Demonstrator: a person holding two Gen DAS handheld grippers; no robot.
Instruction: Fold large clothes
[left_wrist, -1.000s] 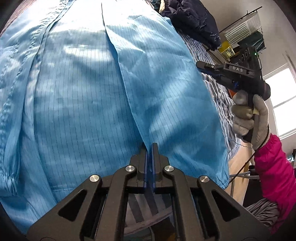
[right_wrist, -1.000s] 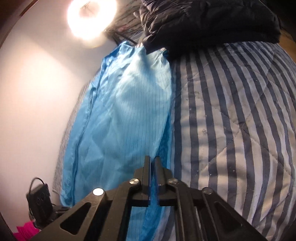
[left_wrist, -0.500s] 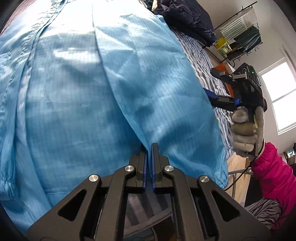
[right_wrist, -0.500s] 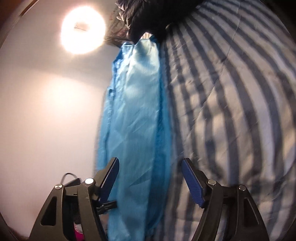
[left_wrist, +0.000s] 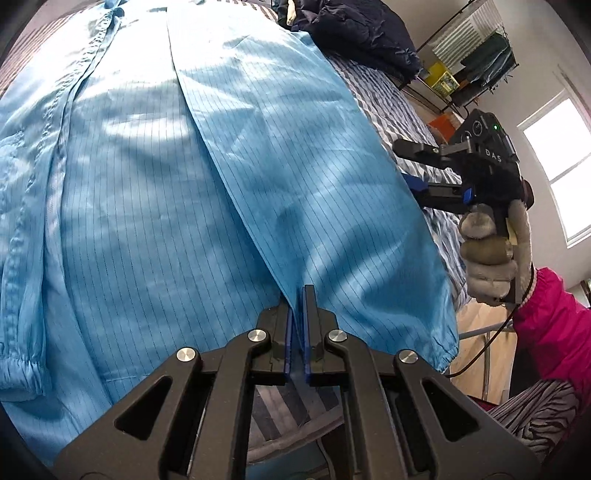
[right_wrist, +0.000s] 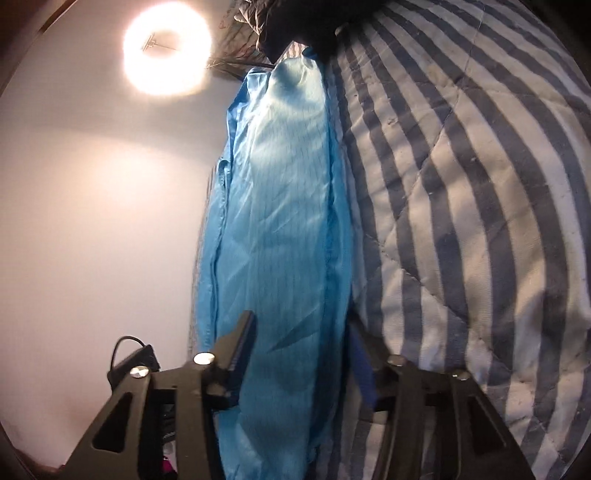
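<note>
A striped quilt (right_wrist: 461, 221) in navy and white covers the bed. A dark navy padded jacket (left_wrist: 354, 29) lies bunched at its far end. Beyond, a metal rack (left_wrist: 476, 48) holds folded textiles beside a bright window (left_wrist: 561, 166). A round ceiling lamp (right_wrist: 166, 51) glows.

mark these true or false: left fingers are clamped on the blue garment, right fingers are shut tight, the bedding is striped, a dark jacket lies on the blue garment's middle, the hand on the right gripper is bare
1. The left gripper has its fingers clamped on the light blue garment. True.
2. The right gripper is shut tight. False: its fingers have just been closing but stand apart, with the garment's edge between them and not pinched.
3. The quilt is striped. True.
4. The dark jacket lies on the garment's middle. False: it lies at the far end of the bed.
5. The hand on the right gripper is bare. False: it wears a grey glove.
</note>
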